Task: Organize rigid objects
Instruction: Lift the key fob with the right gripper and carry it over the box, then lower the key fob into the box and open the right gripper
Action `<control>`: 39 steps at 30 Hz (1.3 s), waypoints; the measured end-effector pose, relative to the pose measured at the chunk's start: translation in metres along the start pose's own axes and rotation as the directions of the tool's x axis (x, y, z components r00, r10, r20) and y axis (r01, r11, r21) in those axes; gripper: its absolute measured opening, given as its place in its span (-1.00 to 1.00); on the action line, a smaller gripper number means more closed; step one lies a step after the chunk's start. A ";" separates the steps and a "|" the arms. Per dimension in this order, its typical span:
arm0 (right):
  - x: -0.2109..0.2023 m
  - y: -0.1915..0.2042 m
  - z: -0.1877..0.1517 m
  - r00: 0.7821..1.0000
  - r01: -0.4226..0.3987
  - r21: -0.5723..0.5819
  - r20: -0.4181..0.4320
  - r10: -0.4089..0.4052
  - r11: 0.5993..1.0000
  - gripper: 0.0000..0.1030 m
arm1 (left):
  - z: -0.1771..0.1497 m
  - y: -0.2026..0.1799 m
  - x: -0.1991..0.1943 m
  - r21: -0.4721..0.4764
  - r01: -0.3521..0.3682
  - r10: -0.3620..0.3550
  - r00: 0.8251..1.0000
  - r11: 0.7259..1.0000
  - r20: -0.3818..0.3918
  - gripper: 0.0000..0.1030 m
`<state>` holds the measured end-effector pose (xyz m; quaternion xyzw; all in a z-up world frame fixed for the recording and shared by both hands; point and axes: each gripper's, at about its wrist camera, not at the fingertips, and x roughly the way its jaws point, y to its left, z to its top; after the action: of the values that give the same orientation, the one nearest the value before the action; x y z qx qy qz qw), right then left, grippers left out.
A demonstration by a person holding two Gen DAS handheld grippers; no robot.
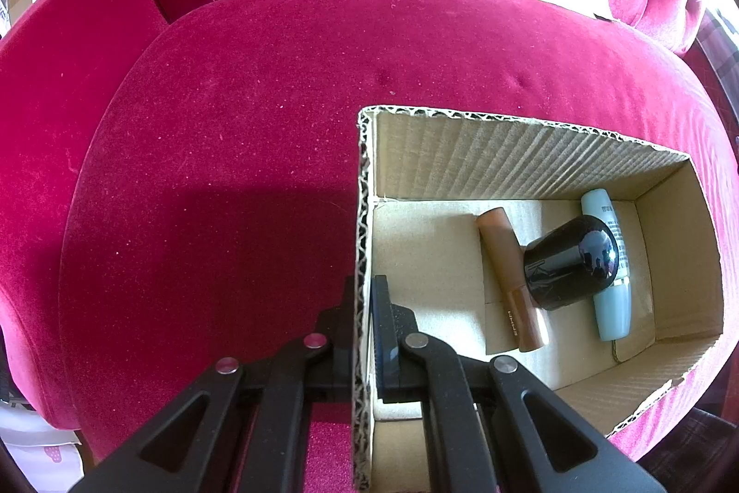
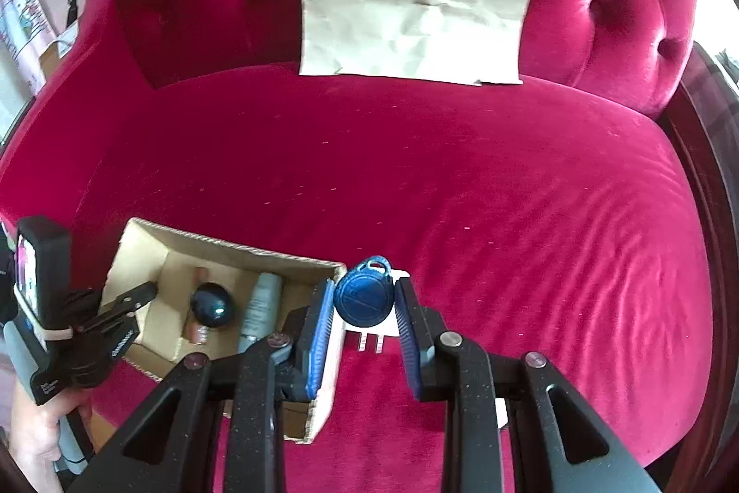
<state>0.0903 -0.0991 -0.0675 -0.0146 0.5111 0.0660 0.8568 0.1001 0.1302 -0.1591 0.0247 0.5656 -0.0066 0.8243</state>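
An open cardboard box (image 1: pixel 508 151) sits on a red velvet sofa seat. In it lie a brown tube (image 1: pixel 510 276), a black rounded jar (image 1: pixel 570 262) and a pale blue bottle (image 1: pixel 612 308). My left gripper (image 1: pixel 362 299) is shut on the box's left wall. In the right wrist view the box (image 2: pixel 231 248) is at lower left. My right gripper (image 2: pixel 365 308) is open, its blue pads either side of a blue key fob (image 2: pixel 365 296) lying on a white card (image 2: pixel 369 331) on the seat beside the box.
A sheet of brown paper (image 2: pixel 415 8) leans against the tufted sofa back. The left hand-held gripper (image 2: pixel 69 331) shows at the box's far wall. A dark wooden sofa frame (image 2: pixel 711 169) runs along the right edge.
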 end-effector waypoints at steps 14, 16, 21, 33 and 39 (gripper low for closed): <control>0.023 0.050 -0.012 0.997 -0.072 -0.085 -0.041 0.069 0.994 -0.46 | 0.001 0.000 -0.002 0.002 -0.001 0.001 1.000 1.000 0.000 -0.94; 0.029 0.055 -0.014 0.996 -0.074 -0.096 -0.051 0.069 0.993 -0.46 | 0.001 -0.001 -0.002 0.000 -0.001 0.001 1.000 1.000 -0.001 -0.94; 0.038 0.066 -0.018 0.994 -0.093 -0.116 -0.071 0.085 0.989 -0.46 | 0.000 -0.001 -0.001 0.000 -0.001 0.001 1.000 1.000 0.001 -0.94; 0.040 0.074 -0.019 0.992 -0.112 -0.131 -0.069 0.104 0.985 -0.44 | -0.002 -0.003 -0.001 0.001 -0.004 0.004 1.000 1.000 0.005 -0.94; 0.034 0.072 -0.016 0.997 -0.076 -0.128 -0.029 0.073 0.989 0.59 | -0.002 -0.003 -0.001 0.003 -0.004 0.004 1.000 1.000 0.006 -0.94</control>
<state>0.0832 -0.0257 -0.1018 -0.0515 0.5165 0.1308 0.8447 0.0974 0.1270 -0.1591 0.0271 0.5630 -0.0058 0.8260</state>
